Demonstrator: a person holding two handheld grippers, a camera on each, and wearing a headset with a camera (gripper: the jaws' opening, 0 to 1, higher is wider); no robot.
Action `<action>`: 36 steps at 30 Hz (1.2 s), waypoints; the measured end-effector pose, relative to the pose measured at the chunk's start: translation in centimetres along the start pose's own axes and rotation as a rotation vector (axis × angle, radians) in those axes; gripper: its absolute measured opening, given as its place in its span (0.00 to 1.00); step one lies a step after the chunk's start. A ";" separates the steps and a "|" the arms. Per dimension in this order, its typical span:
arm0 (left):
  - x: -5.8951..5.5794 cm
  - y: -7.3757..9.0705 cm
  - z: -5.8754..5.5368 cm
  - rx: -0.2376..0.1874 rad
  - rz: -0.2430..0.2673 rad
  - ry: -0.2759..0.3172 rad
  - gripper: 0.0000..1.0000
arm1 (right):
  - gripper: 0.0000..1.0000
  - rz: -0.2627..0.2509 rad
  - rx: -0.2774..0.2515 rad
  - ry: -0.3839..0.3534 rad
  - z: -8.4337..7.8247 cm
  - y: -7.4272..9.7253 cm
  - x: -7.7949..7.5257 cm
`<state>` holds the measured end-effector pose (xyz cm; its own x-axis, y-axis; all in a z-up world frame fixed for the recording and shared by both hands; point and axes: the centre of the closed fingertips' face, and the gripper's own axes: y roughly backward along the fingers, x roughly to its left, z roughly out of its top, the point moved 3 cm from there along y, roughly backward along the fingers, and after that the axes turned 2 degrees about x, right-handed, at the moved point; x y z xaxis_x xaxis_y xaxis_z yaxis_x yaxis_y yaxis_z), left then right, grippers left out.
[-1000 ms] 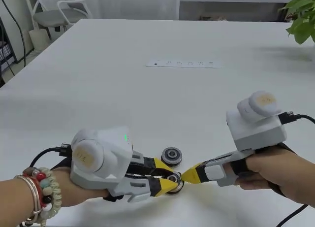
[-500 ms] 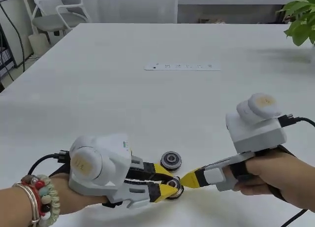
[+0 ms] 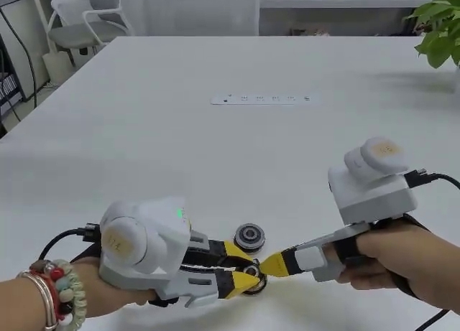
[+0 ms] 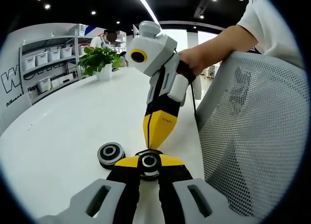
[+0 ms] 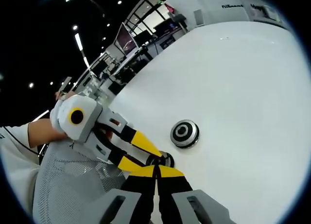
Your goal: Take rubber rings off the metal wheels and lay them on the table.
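Here, close to the near edge of the tabletop (image 3: 215,151), the left gripper (image 3: 246,268) has its yellow-tipped jaws clamped on one metal wheel (image 4: 149,162), gripping it across its sides. This presumably steadies the wheel so that its rubber ring (image 4: 144,152) can be worked loose. The right gripper (image 3: 272,265) comes in from the opposite side with its jaws pressed together into a single wedge, whose tip meets the rim of the clamped wheel. The left gripper view shows a thin dark arc rising to that tip, probably the ring being lifted. Whether rubber is actually pinched between the jaws cannot be settled. A second wheel (image 3: 249,236) lies flat and free just beyond the clamped one, touched by neither tool and with its dark ring seated. No ring lies loose on the tabletop, so the task is judged to be at its first removal. A white power strip (image 3: 262,98) rests toward the middle of the tabletop, and a potted plant (image 3: 438,22) stands by the far right corner. Small print on the right gripper's yellow jaw and large wall lettering in the two gripper views are too partial to read beyond a "W". A green lamp (image 3: 178,214) glows on the left gripper's housing.
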<state>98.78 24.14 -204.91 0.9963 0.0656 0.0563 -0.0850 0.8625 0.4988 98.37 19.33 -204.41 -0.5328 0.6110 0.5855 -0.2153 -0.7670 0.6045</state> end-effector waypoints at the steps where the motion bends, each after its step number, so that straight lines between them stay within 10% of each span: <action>1: 0.0 0.0 0.0 0.000 0.000 0.001 0.09 | 0.00 0.002 -0.001 -0.006 0.0 0.0 0.0; 20: 0.0 -0.1 0.1 0.004 0.010 0.008 0.09 | 0.00 0.029 -0.029 -0.045 0.1 0.0 0.4; 36: 0.3 0.5 0.8 0.090 0.005 0.002 0.11 | 0.00 -0.014 -0.015 -0.044 -0.2 0.1 0.1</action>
<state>99.01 24.19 -203.92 0.9959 0.0709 0.0571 -0.0908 0.8136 0.5743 98.18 19.30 -204.40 -0.4933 0.6295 0.6003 -0.2347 -0.7609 0.6050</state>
